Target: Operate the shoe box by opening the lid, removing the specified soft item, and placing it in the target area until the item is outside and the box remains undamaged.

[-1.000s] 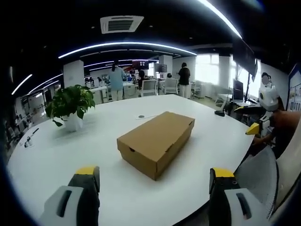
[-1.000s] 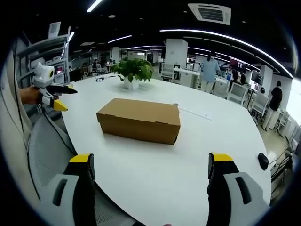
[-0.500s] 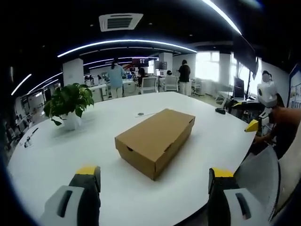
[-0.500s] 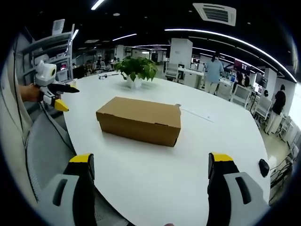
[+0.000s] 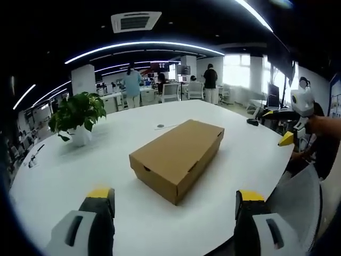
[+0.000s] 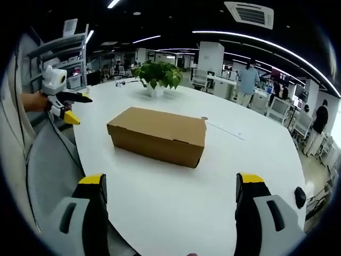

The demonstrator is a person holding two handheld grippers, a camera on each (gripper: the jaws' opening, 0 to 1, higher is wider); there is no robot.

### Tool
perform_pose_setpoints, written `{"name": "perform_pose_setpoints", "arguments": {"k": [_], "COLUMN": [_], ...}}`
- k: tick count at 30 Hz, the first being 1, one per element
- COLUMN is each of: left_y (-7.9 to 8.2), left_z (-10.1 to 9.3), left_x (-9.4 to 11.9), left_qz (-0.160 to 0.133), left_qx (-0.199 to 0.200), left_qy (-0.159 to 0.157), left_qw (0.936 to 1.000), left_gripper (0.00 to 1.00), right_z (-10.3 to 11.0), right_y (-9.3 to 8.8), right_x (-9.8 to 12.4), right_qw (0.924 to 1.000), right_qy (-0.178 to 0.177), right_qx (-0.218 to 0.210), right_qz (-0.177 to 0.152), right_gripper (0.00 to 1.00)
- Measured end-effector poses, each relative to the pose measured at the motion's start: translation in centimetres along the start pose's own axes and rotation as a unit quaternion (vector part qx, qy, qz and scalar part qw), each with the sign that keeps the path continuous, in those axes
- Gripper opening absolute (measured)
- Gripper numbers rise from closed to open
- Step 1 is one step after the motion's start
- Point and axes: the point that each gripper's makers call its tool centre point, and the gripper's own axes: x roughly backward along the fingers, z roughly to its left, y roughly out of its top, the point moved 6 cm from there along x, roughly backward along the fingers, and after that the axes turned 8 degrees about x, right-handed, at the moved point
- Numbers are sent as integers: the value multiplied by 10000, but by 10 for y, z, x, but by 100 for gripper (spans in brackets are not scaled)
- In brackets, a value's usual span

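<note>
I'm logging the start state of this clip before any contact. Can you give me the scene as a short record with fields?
box: closed brown cardboard shoe box, lid on, lying flat
surface: white table
left gripper: open, holding nothing, short of the box
right gripper: open, holding nothing, short of the box
soft item: not visible, box is shut
other objects: potted plant on the table beyond the box; small dark object near the table edge
background: open office with people standing at desks
task progress: lid not yet opened
</note>
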Motion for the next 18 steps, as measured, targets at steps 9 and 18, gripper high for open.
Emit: {"name": "perform_pose_setpoints", "arguments": {"k": [9, 18], "left_y": [-1, -3], "left_z": [0, 6], "left_x": [-11, -17], "left_qz": [15, 23], "left_qx": [84, 153], "left_qy": [77, 254], "left_qw": [9999, 9996], "left_gripper": [94, 94], "right_z": [-10, -21], "right_y": [1, -5], "right_x": [-10, -22], "right_qw": [9998, 9991], "right_qy": [119, 263], "right_qx": [152, 290], "right_qz": [58, 135], "right_gripper": [96, 96]}}
